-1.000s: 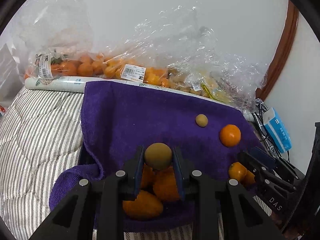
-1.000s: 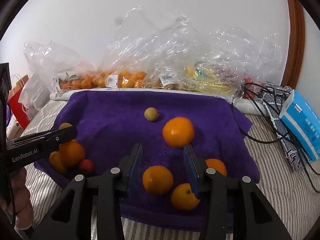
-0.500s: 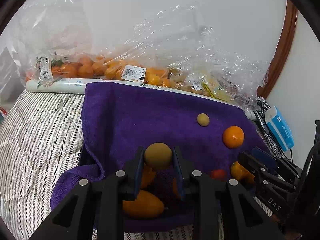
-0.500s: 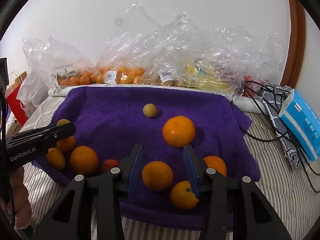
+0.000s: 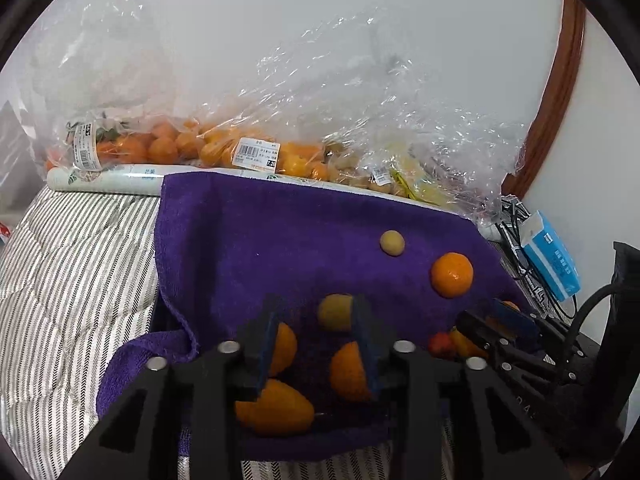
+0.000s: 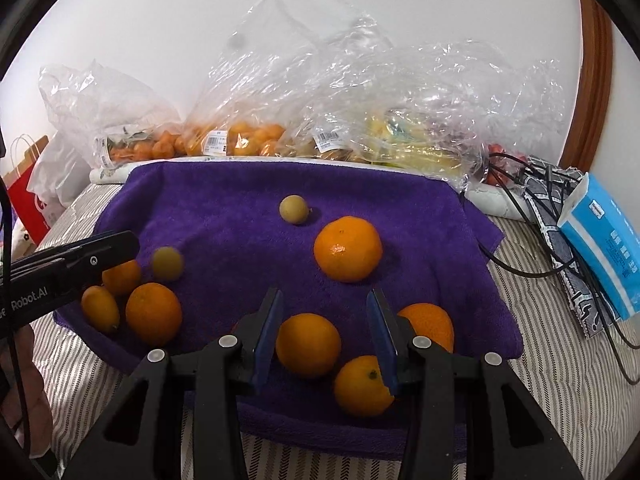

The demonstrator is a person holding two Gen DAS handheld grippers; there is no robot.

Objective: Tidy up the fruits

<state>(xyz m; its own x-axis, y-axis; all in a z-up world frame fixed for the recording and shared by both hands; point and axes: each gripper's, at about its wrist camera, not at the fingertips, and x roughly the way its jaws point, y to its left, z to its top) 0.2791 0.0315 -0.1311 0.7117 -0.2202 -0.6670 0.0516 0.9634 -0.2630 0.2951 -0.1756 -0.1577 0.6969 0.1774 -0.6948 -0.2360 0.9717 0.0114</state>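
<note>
Left gripper (image 5: 314,322): fingers opening; round dull-green fruit (image 5: 335,312) between them, against the right pad, clear of the left, blurred in the right wrist view. Right gripper (image 6: 326,330): fingers part-open, straddling a smooth round orange (image 6: 308,345), pads not touching. Plush purple towel (image 6: 224,216) over the striped quilted bed (image 5: 68,256). Oval kumquat (image 6: 100,308) at towel's left edge, long axis pointing down-right.

Bare purple towel (image 6: 240,216) lies open mid-left; plastic bags (image 6: 360,100) wall off the far edge.
</note>
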